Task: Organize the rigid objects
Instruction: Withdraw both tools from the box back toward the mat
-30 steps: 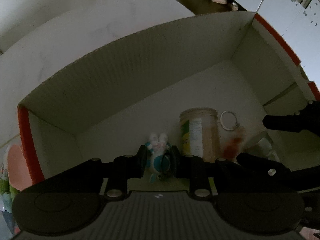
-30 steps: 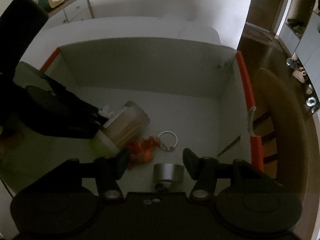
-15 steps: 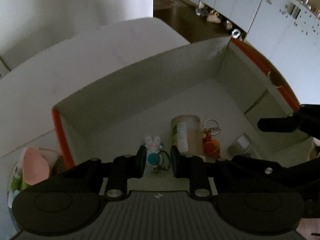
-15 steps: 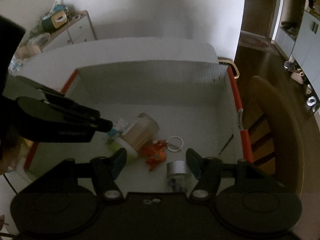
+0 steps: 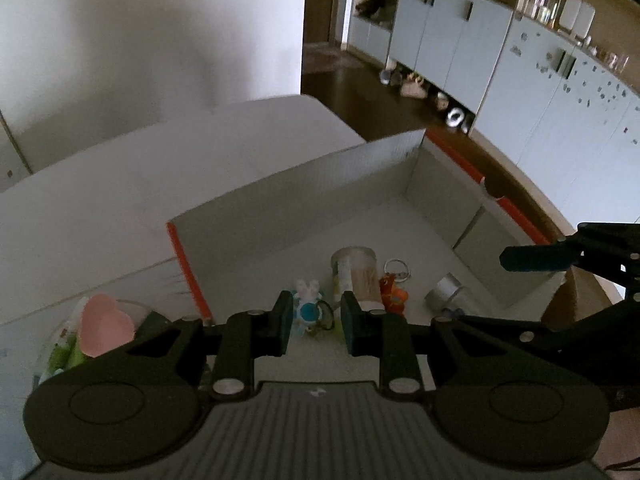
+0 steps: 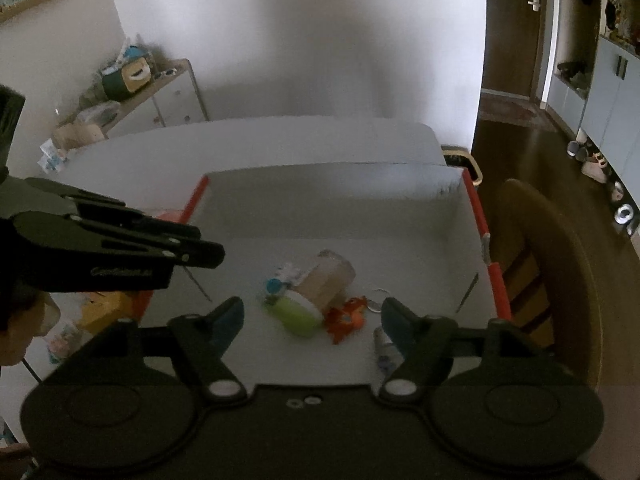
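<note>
A white cardboard box with orange edges holds a clear jar lying on its side with a green lid. Beside the jar lie a small bunny toy, an orange toy on a key ring, and a silver cylinder. My left gripper hangs above the bunny toy, shut and empty; the right wrist view shows its tips clear of the toy. My right gripper is above the box, its jaws opening with nothing between them; the silver cylinder lies below its right finger.
The box stands on a white table. A clear container with a pink heart shape sits outside the box's left wall. A wooden chair stands to the right of the box. A cluttered cabinet is against the far wall.
Both grippers have risen and drawn back from the box floor. The right jaws have spread wider. The bunny toy and the silver cylinder stay on the box floor.
</note>
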Demonstrator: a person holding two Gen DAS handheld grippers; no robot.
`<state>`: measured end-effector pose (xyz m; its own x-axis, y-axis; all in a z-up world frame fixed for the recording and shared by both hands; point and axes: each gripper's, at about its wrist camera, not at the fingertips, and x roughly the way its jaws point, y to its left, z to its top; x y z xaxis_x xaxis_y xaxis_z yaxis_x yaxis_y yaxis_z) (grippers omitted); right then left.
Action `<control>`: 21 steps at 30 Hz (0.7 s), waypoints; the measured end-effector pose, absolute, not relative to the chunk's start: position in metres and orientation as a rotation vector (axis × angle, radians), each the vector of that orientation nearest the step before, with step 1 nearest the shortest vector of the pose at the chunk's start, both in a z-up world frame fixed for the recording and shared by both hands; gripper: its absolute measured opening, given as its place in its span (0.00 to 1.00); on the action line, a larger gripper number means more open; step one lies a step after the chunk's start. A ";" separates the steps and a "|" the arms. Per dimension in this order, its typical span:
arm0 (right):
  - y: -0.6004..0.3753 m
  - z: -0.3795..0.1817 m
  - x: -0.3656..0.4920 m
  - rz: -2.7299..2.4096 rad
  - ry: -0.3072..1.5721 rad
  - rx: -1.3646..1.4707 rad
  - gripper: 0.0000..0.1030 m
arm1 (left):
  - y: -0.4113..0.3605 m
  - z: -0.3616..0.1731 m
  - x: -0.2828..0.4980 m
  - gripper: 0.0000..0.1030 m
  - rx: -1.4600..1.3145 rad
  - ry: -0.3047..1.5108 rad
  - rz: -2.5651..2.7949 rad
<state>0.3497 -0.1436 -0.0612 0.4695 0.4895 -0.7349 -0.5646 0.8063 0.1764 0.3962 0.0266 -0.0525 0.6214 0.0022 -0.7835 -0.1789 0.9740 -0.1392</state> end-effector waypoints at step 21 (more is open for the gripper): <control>-0.098 -0.021 0.277 0.694 0.749 -0.018 0.87 | 0.064 -0.018 0.271 0.24 -0.230 0.708 0.099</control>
